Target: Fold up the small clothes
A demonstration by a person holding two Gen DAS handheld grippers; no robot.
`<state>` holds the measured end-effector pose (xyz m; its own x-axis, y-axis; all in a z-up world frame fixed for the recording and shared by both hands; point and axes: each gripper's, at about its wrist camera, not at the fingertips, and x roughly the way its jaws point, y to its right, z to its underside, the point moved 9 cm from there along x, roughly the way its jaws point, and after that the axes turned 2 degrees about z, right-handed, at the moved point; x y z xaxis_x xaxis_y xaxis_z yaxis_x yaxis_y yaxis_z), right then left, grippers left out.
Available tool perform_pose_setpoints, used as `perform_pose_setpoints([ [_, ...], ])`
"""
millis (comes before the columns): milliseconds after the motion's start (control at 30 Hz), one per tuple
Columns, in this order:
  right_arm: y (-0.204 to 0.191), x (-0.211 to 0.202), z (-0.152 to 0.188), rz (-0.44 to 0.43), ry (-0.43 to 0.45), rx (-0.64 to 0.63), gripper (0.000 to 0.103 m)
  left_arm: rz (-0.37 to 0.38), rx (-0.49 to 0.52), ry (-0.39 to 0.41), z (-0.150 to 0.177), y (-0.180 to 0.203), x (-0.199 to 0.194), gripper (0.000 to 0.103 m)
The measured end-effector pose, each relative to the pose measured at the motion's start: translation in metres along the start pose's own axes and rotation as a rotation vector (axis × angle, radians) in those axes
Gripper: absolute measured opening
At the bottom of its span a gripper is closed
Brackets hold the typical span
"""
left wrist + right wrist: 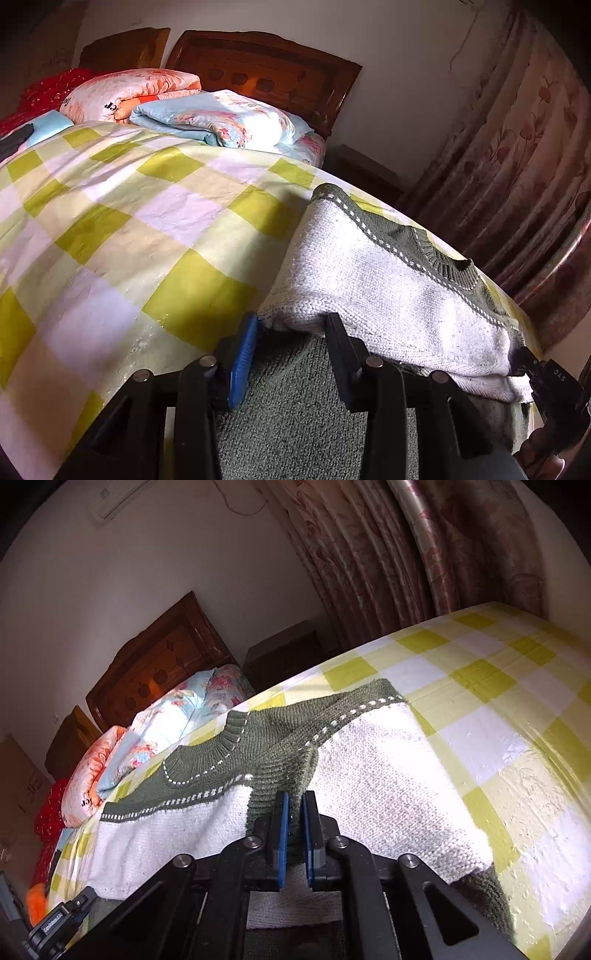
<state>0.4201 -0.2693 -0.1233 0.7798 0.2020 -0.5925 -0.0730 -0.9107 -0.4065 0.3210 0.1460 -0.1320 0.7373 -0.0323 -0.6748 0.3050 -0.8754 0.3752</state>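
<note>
Sweater [388, 786] sleeve clamped in right gripper [294, 805] jaws, left gripper [291, 325] jaws released ("DAS" lettering nearby).

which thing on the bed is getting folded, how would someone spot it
Start at the bed with the yellow-and-white check cover. Near its edge lies a knit sweater, away from the quilts folded by the headboard. It is the only knit: white body, grey-green top and collar, dashed white stitching. The right gripper pinches a green part.
</note>
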Motion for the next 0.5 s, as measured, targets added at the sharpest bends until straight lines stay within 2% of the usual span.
perform_pose_setpoints([
  [100,0.004,-0.020,-0.003,0.000,0.061,0.008,0.103,0.003,-0.006,-0.007,0.000,-0.001,0.001,0.043],
  [200,0.004,-0.034,0.003,0.019,0.075,-0.003,0.103,0.003,-0.006,-0.009,0.000,-0.001,0.002,0.044],
  [400,0.022,-0.019,0.020,0.075,-0.056,0.059,0.103,0.004,-0.006,-0.008,0.000,0.000,0.002,0.044],
  [500,0.023,-0.018,0.018,0.096,-0.073,0.053,0.103,0.003,-0.005,-0.010,-0.001,-0.001,0.003,0.045],
])
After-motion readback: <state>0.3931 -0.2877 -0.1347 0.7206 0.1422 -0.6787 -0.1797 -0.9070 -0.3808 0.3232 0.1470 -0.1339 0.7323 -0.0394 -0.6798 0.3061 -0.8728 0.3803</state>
